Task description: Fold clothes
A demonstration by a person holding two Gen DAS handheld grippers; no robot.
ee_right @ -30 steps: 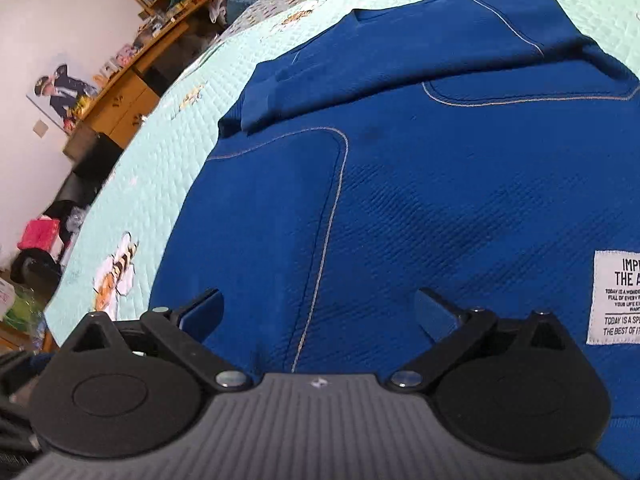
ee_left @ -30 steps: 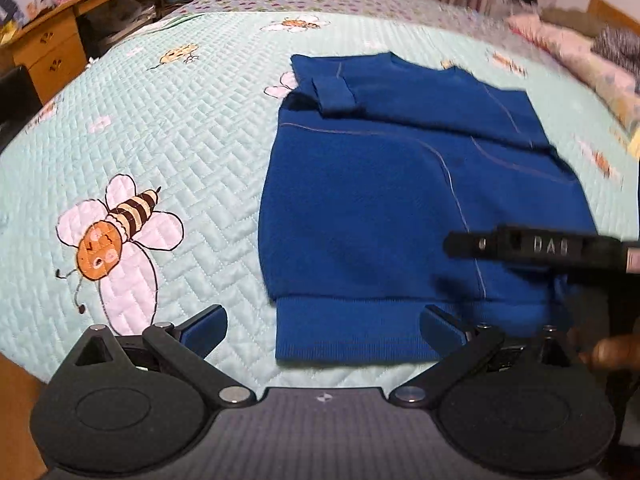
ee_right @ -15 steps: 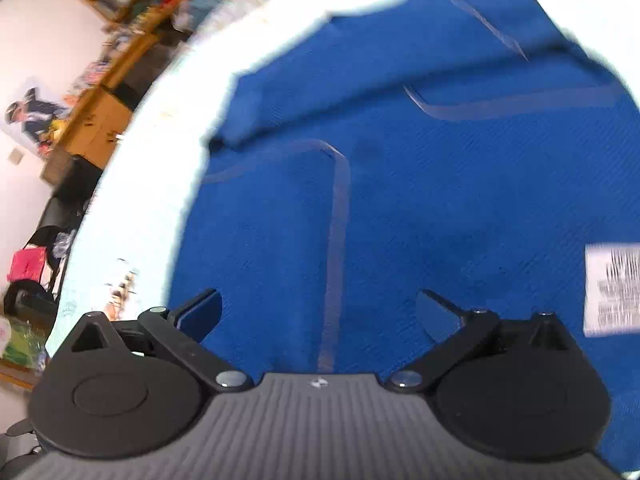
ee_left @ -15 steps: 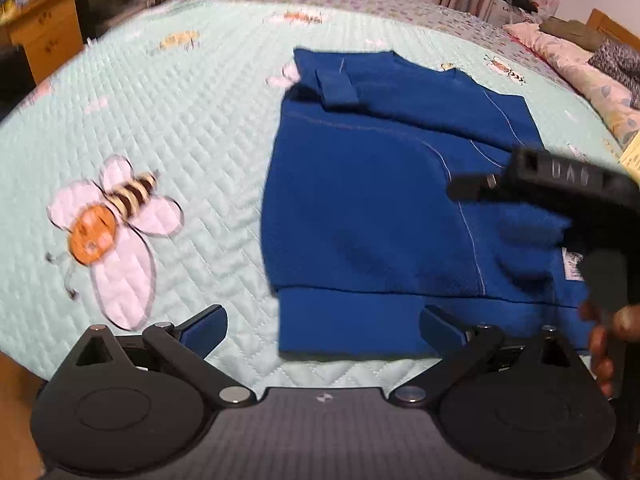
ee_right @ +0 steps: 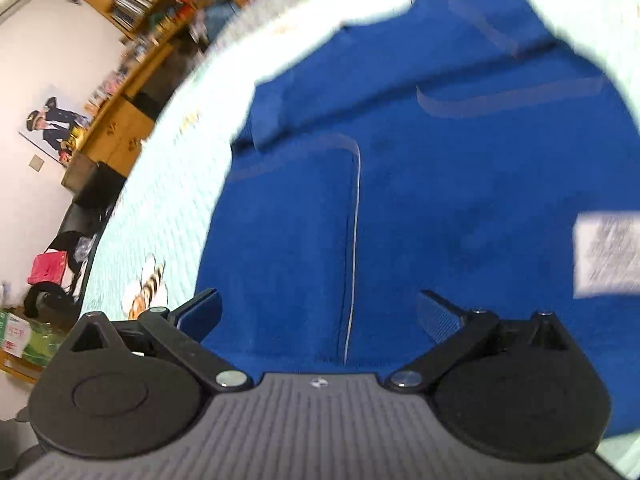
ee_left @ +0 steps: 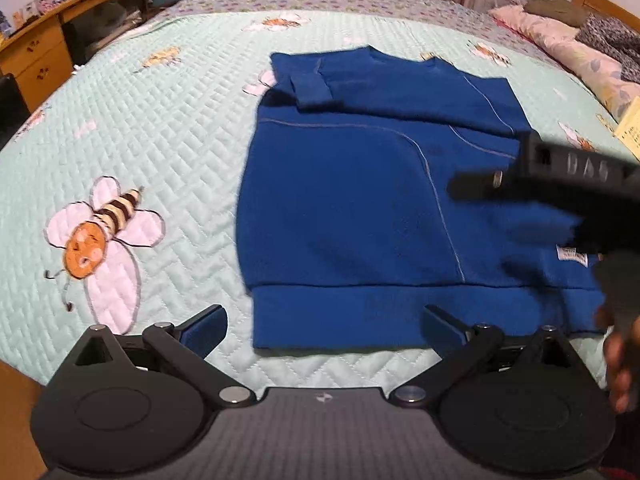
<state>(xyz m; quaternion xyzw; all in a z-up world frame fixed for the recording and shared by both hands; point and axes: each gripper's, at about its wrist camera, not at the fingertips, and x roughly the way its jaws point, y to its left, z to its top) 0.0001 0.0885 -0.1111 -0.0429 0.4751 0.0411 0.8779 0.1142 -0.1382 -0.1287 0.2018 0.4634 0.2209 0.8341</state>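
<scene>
Lying flat on the bee-print quilt (ee_left: 160,128), the blue sweater (ee_left: 344,208) has both sleeves folded in. My left gripper (ee_left: 322,326) hangs spread at its hem; my right gripper (ee_right: 318,312) hangs spread above its body, near the white label (ee_right: 606,256).

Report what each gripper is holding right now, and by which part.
Nothing is held. The left gripper is open at the hem of the blue sweater; the right gripper is open above the sweater, its jaws empty.
</scene>
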